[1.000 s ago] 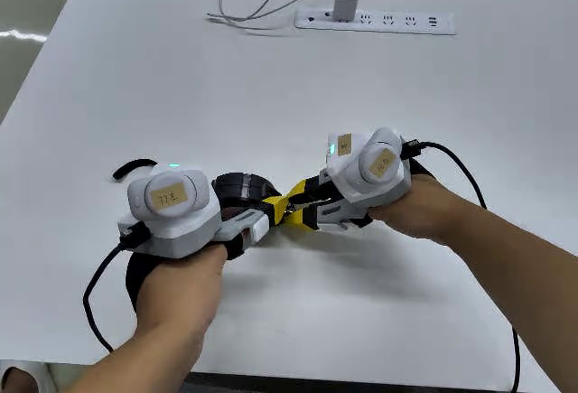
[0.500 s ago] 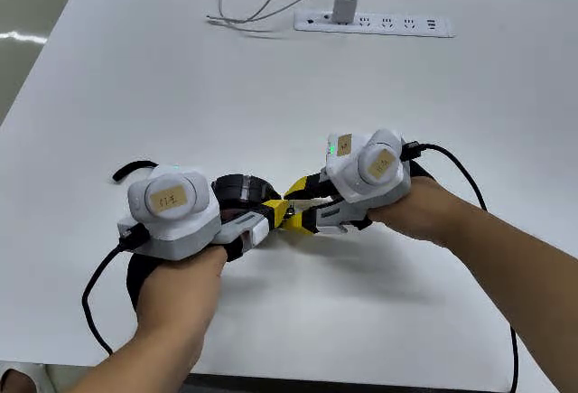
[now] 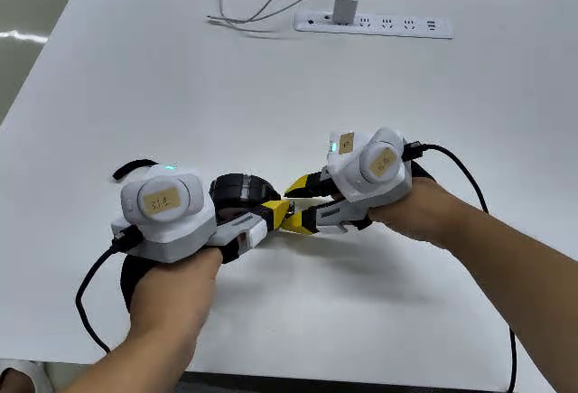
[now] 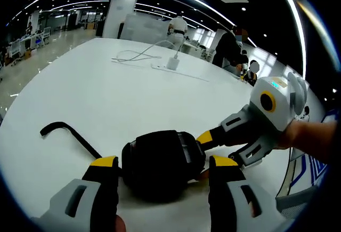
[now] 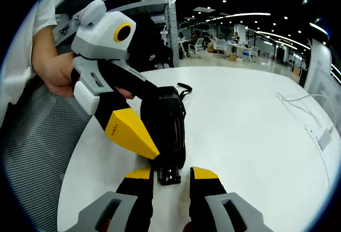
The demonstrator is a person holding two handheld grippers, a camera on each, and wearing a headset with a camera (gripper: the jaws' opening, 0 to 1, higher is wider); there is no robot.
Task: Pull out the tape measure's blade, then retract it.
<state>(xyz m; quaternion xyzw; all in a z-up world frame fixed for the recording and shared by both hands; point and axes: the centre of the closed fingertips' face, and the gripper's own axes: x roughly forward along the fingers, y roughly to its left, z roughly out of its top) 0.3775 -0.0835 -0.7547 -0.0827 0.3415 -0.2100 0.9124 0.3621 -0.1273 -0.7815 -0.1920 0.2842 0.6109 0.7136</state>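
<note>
Black tape measure (image 3: 239, 190) sits near-centre on the white table (image 3: 271, 95), its case clamped between the left gripper's (image 4: 162, 165) jaws. From the right, the right gripper (image 5: 171, 174) straddles the blade tab (image 5: 169, 178), jaws slightly apart. If they close off the tab, the pull likely slips; a loose left hold would let the case drag along.

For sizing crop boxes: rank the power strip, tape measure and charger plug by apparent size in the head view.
1. power strip, longest span, though farthest.
2. tape measure, nearest but partly hidden, so its rank against the strip is unsure.
3. charger plug, clearly smallest.
</note>
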